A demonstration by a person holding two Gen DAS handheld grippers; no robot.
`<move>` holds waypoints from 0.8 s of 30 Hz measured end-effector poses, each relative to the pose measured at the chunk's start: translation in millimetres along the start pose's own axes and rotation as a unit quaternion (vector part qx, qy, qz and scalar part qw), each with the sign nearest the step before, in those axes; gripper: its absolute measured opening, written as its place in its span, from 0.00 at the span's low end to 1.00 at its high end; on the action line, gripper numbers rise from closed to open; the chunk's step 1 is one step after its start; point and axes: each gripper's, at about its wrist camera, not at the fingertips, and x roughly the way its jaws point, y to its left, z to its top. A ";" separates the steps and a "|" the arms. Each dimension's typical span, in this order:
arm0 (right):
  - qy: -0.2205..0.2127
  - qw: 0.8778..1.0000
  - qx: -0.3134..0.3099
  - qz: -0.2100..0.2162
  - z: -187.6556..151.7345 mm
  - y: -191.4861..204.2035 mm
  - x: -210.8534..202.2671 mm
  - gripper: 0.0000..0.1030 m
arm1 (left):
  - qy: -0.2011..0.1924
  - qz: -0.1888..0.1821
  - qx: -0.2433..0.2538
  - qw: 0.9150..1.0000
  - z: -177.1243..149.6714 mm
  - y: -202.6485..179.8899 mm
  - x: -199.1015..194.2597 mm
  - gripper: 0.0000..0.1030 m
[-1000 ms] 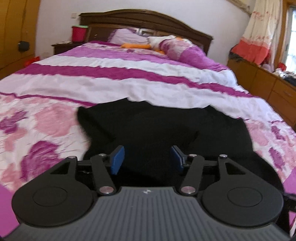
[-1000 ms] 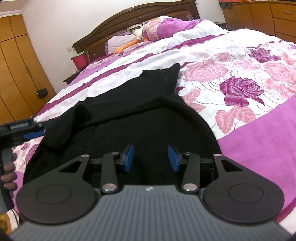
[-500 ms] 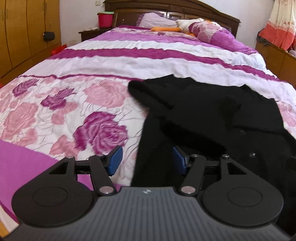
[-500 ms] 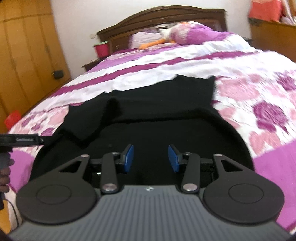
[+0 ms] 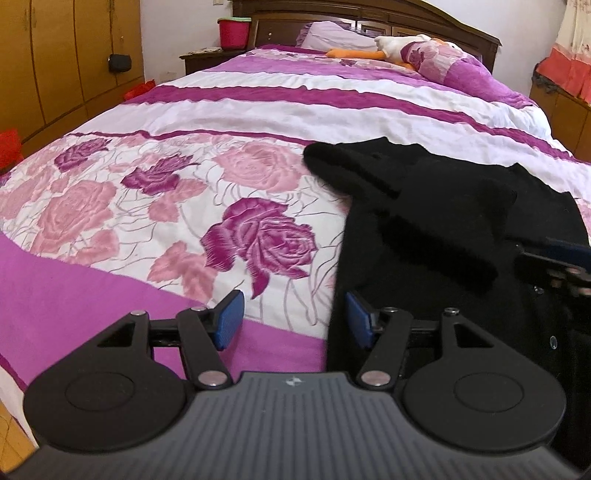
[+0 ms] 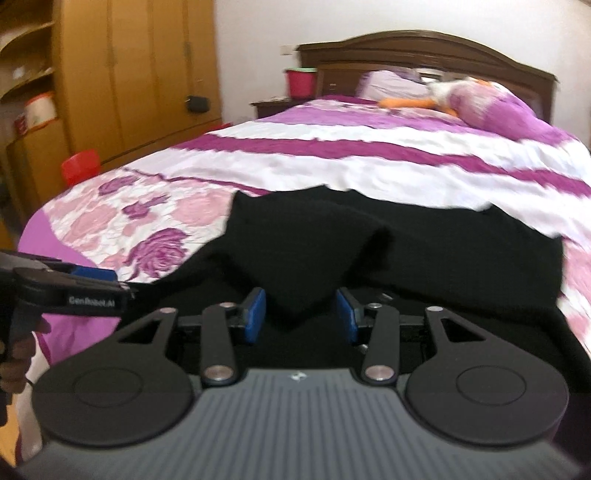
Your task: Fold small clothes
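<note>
Since a second ago the left gripper [image 5: 291, 319] has swung off the garment to its left edge: it then looked straight over black cloth, now mostly floral bedspread fills its view. The right gripper [image 6: 301, 314] has swung too, its view levelled from a tilt, and its fingers have just been opening, with a fold of black cloth showing between them but not pinched

Black garment [image 5: 436, 221] lies on the bed [image 5: 258, 110], near the foot, spread flat with one sleeve folded over the body; the sleeve end points toward the floral part of the bedspread. In the right wrist view the garment [image 6: 424, 251] spans most of the width, with a folded flap reaching down toward the right gripper

Left fingers [image 5: 229, 319] stand wide apart, nothing held; the left one is over the magenta band and white print, the right one at the garment's left edge. Cannot tell whether it touches the cloth

Right fingers [image 6: 253, 314] medium apart, pads clear of the cloth

Right gripper's blue tip shows at the right edge of the left wrist view, over the garment. Left gripper shows at the left edge of the right wrist view, a hand [image 6: 16, 354] on its handle

Background: headboard [image 5: 369, 14], pillows, plush toy [image 5: 391, 46], red bucket [image 5: 232, 33] on nightstand, wooden wardrobe [image 5: 66, 55]. Right view is motion-blurred
</note>
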 end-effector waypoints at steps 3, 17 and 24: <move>0.001 0.999 -0.031 0.015 4.9 15.3 16.6 0.51 | -0.001 0.002 -0.004 1.000 -2.0 3.7 0.4 0.64; 0.034 0.997 -0.063 -0.001 0.7 19.7 83.2 0.45 | 0.003 -0.001 0.004 1.000 -7.8 2.4 11.2 0.66; 0.017 0.999 -0.015 0.024 19.4 5.4 71.4 0.09 | 0.003 0.003 0.007 1.000 -7.3 0.9 13.7 0.66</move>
